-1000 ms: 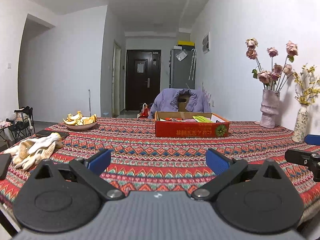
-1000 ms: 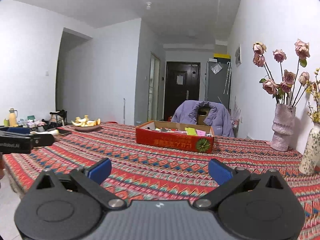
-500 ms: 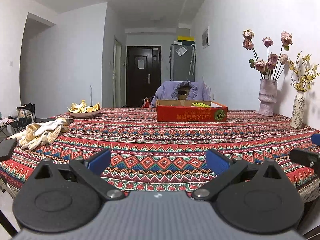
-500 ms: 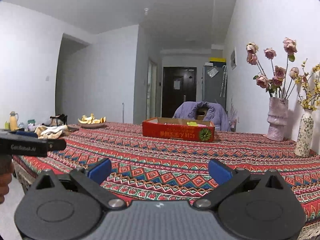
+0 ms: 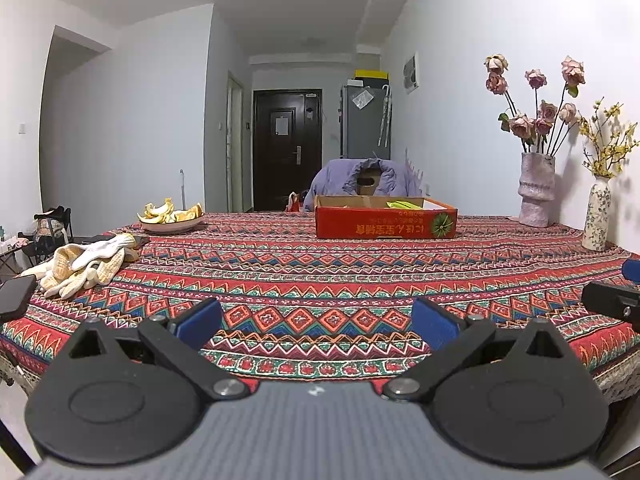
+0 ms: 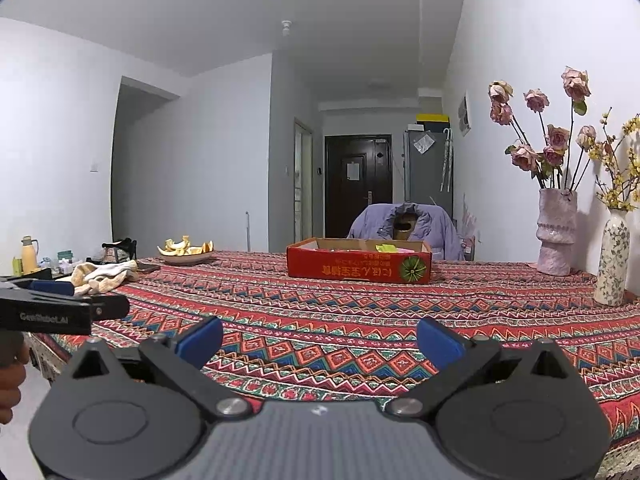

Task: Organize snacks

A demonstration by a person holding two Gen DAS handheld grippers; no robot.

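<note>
A shallow red cardboard box (image 5: 384, 226) (image 6: 358, 268) stands far across the patterned tablecloth, with a yellow-green snack packet (image 5: 402, 203) (image 6: 386, 247) showing over its rim; the rest of its contents are hidden. My left gripper (image 5: 316, 322) hangs open over the table's near edge, nothing between its blue pads. My right gripper (image 6: 320, 338) is open too, at the same near edge. The other gripper shows at the far right of the left wrist view and the far left of the right wrist view. Both are far from the box.
A plate of orange peels (image 5: 170, 218) and a pile of work gloves (image 5: 86, 266) lie at the left, with a dark phone (image 5: 14, 294) at the corner. Two vases with flowers (image 5: 536, 188) (image 5: 596, 216) stand by the right wall. A chair with a purple jacket (image 5: 362, 180) is behind the box.
Both cameras have dropped lower and pulled back toward the near table edge, so the box looks farther off and its inside is hidden. Both grippers stay open.
</note>
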